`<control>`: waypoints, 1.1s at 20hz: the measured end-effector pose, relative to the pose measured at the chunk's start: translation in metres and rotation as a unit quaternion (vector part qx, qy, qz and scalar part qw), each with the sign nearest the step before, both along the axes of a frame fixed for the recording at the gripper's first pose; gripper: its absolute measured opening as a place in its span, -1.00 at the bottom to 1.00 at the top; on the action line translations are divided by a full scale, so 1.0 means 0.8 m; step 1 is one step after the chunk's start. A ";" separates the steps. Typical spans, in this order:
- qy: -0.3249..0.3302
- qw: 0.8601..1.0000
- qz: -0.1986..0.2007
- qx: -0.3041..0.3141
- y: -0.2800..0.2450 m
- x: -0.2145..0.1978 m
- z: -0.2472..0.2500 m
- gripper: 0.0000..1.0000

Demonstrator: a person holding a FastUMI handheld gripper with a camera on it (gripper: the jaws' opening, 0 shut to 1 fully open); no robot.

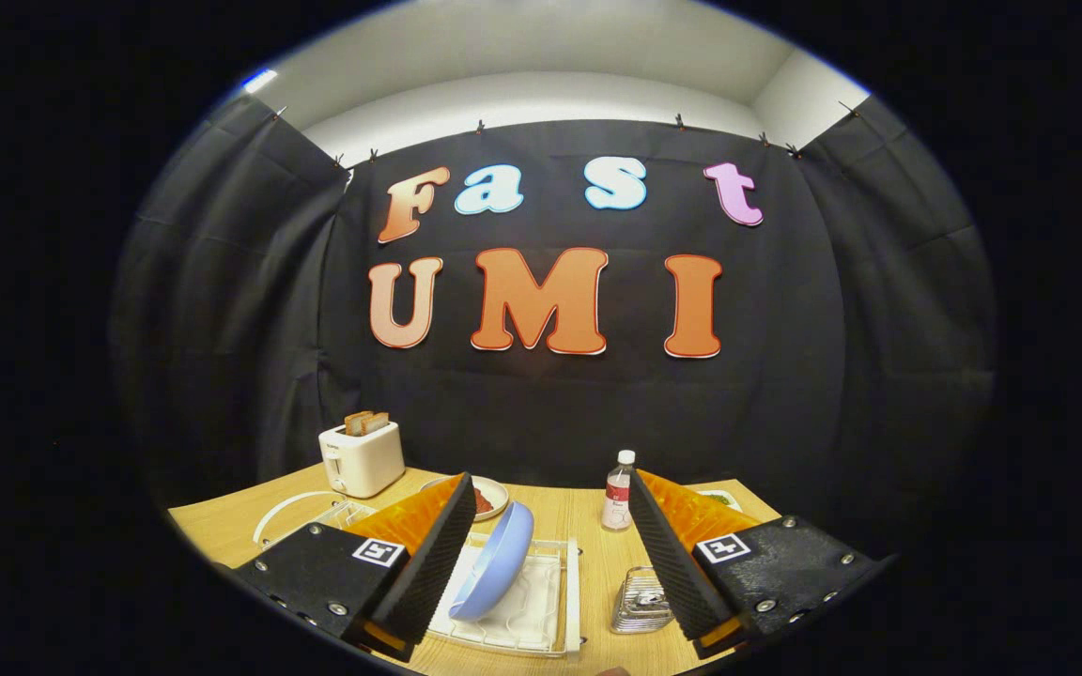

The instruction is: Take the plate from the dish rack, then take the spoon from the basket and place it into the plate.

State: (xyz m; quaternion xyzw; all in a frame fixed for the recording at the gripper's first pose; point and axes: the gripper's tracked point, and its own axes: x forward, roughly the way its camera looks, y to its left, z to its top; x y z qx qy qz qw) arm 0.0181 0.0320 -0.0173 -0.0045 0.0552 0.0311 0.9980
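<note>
Item: tongs [550,563]. Spread wide, holding nothing; both fingers hang above the near part of the desk [222,526], clear of everything on it.

Item: plate [496,575]. Blue, standing on edge and tilted in the white dish rack [555,601], near the desk's front edge. It sits between the fingers, just beside the left one; whether it touches that finger cannot be told.

Item: basket [640,601]. Small wire basket, on the desk to the right of the rack, just beside the right finger. The spoon inside is too indistinct to make out.

Other stock: toaster [362,458] with two bread slices [365,422], toward the desk's far left corner; a small dish [494,498] behind the rack; a capped bottle [617,490] near the far edge; a white tray [339,516] at left.

Step in hand, as judged: the first one, taking the plate from the rack. Nothing is gripped yet.

Next move, as judged: bring the fingers down so the plate's upper rim lies between them, close on that rim, then lift straight up so the plate clears the rack's wires without dragging the rack.
</note>
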 end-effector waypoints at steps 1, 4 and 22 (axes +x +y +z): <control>0.010 1.000 0.003 0.002 0.003 0.003 -0.003 0.94; 0.078 0.997 0.000 -0.009 0.005 0.017 -0.030 0.94; 0.357 0.933 0.026 0.014 0.062 0.081 -0.151 0.89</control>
